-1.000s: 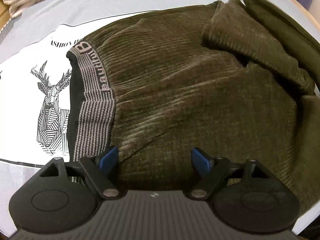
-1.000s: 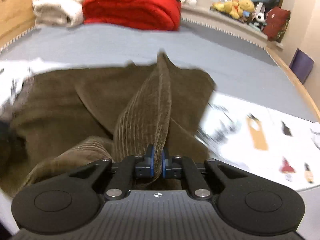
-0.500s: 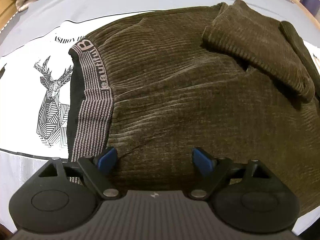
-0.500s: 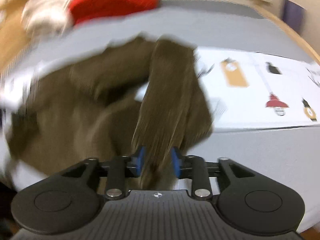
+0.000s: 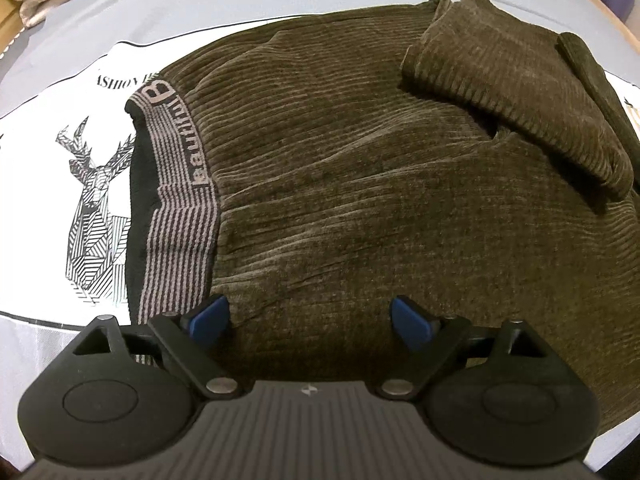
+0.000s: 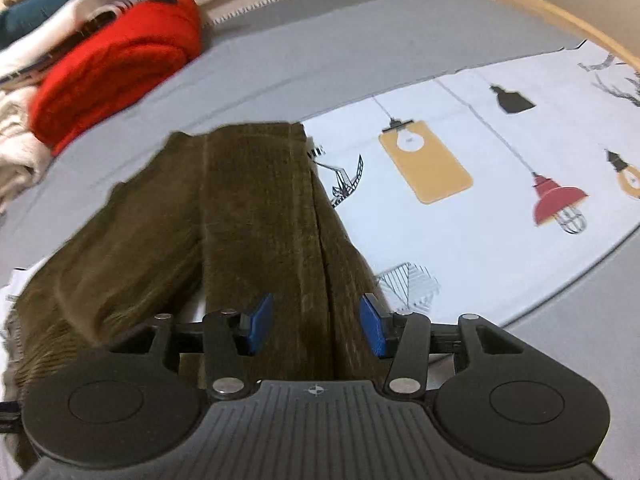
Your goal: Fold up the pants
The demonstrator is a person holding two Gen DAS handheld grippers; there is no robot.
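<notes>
Dark olive corduroy pants (image 5: 360, 200) lie spread on a white printed cloth, their striped grey waistband (image 5: 176, 184) at the left. A pant leg (image 5: 512, 92) is folded back over the upper right of the pants. My left gripper (image 5: 308, 316) hovers open over the near edge of the pants, holding nothing. In the right wrist view the folded pant leg (image 6: 260, 220) lies flat and runs away from me. My right gripper (image 6: 316, 328) straddles it with jaws opening, and its blue pads stand clear of the fabric.
A white cloth printed with a deer (image 5: 92, 208) and hanging lamps (image 6: 556, 204) covers a grey bed surface (image 6: 320, 52). A folded red garment (image 6: 120, 64) and cream clothes (image 6: 16, 136) are piled at the far left. A wooden edge (image 6: 540, 4) curves along the far right.
My right gripper let go of the pant leg it pinched upright, and the leg now lies flat on the pants. That gripper swung and rolled. The left gripper stayed put, jaws slightly wider.
</notes>
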